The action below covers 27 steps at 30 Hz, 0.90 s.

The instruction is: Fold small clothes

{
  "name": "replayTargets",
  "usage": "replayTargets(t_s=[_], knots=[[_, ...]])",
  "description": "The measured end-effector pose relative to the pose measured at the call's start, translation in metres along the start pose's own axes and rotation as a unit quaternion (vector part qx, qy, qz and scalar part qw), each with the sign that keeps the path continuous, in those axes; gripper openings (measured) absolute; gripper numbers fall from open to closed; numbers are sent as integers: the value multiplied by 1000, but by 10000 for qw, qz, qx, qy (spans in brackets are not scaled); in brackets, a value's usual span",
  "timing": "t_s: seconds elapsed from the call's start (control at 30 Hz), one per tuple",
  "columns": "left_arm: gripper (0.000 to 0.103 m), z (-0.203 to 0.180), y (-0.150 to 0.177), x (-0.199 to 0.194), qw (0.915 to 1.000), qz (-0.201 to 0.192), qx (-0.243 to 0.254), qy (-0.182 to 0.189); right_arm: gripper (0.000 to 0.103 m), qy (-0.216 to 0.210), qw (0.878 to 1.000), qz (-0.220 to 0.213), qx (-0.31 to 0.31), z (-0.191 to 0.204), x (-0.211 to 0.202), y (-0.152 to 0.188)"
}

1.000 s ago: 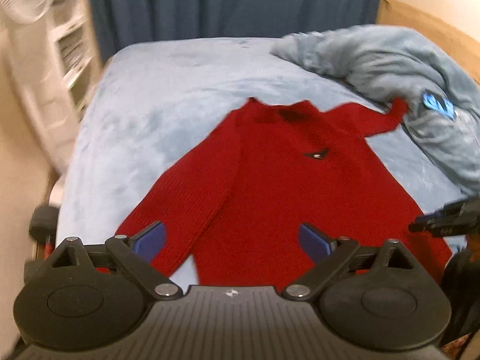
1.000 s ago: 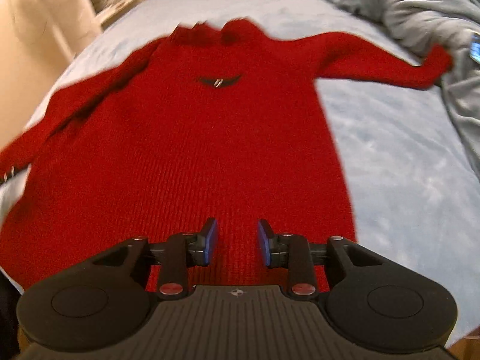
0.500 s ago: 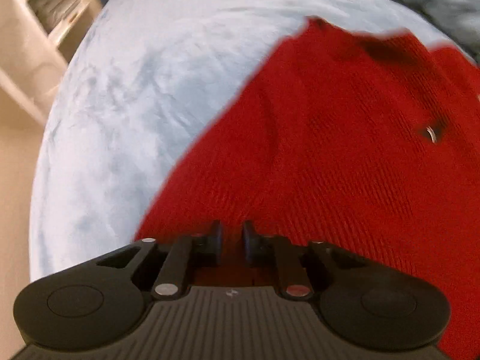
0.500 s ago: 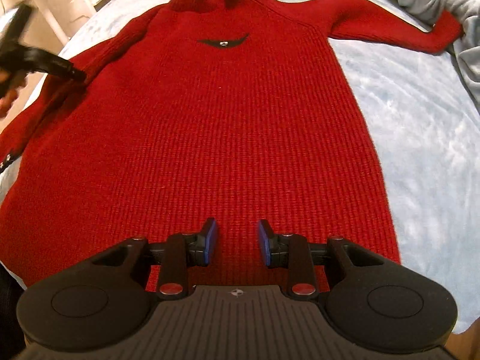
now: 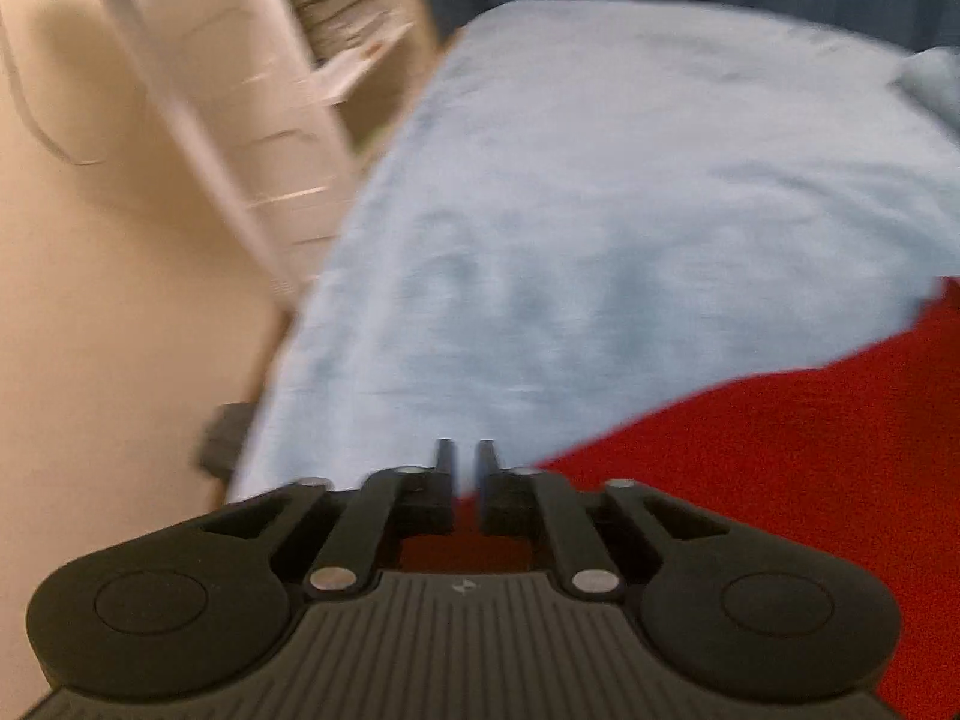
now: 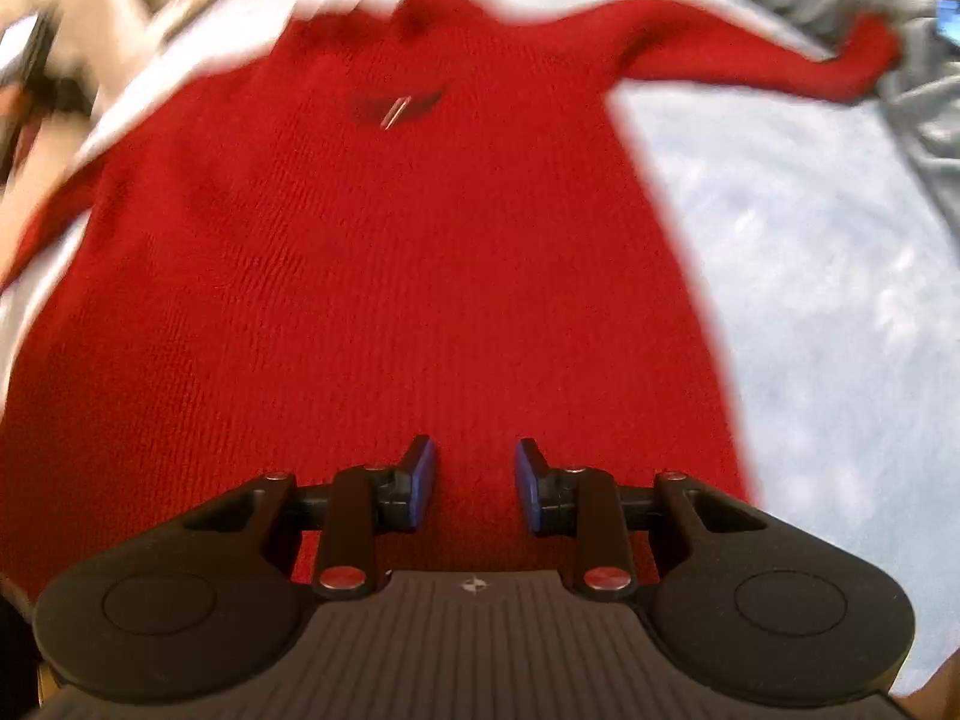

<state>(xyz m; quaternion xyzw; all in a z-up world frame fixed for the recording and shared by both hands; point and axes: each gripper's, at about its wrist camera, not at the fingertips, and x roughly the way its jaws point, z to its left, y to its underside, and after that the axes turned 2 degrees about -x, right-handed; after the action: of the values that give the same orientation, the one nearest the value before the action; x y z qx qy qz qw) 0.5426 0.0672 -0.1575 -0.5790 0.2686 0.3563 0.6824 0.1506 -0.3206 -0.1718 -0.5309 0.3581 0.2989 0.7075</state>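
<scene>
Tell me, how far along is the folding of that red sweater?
Done: the red sweater lies spread flat on the bed, one sleeve stretched out; no fold shows. In hand: the left gripper is at its edge, jaws just opening, no cloth clearly between them; the right gripper hovers open over it. Left: every fold.

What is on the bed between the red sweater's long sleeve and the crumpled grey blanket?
Nothing. In the right wrist view the red sweater's sleeve cuff reaches right up to the grey blanket, with no gap showing.
</scene>
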Motion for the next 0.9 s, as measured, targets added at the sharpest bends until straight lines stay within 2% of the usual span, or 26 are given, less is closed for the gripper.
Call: replayTargets(t_s=[0.03,0.07,0.1,0.13,0.17,0.2,0.23,0.3,0.43,0.47,0.5,0.53,0.57,0.6,0.63,0.67,0.7,0.77,0.87,0.9], knots=[[61,-5,0,-3,9998,-43,43,191,32,71,9990,-272,351,-17,-3,-16],[81,-10,2,-6,9995,-136,88,282,39,159,9951,-573,789,-39,-3,-36],[85,-18,4,-10,9989,-280,128,357,45,224,9887,-859,1207,-61,-2,-54],[87,-24,4,-13,9979,-414,174,464,57,271,9799,-1129,1620,-84,4,-74],[89,-32,2,-15,9965,-465,251,655,64,284,9705,-1329,1990,-106,12,-94],[90,-42,1,-15,9953,-436,313,805,65,260,9620,-1444,2303,-124,25,-113],[92,-51,0,-12,9943,-397,398,909,70,122,9550,-1455,2582,-142,42,-134],[94,-72,5,-1,9942,-311,642,799,73,-64,9455,-1344,2966,-167,77,-164],[96,-108,6,32,9922,89,1174,419,73,279,9238,-1122,3650,-181,135,-191],[93,-114,7,37,9917,121,1246,302,74,290,9225,-1119,3684,-177,144,-195],[84,-117,9,39,9913,88,1289,240,73,370,9265,-1192,3551,-169,147,-198],[30,-119,10,39,9902,39,1351,363,39,416,9381,-1297,3186,-159,147,-203],[0,-119,12,33,9893,46,1334,596,9,503,9544,-1293,2645,-149,146,-208],[0,-118,9,32,9920,-48,1174,459,9,703,9613,-1303,2322,-142,140,-208],[0,-114,6,26,9941,-229,1019,294,9,1015,9598,-1365,2235,-140,126,-203],[0,-105,3,23,9961,-317,790,217,9,1371,9530,-1428,2293,-145,112,-197],[0,-94,-1,26,9982,-264,534,114,8,1773,9414,-1568,2404,-154,94,-187],[0,-76,-5,37,9994,6,353,-41,8,2248,9230,-1642,2657,-174,77,-165],[0,-66,4,43,9992,53,389,-73,9,2299,9197,-1007,3019,-190,98,-141],[1,-66,6,42,9994,42,334,-20,9,2304,9187,-1085,3018,-185,100,-138]])
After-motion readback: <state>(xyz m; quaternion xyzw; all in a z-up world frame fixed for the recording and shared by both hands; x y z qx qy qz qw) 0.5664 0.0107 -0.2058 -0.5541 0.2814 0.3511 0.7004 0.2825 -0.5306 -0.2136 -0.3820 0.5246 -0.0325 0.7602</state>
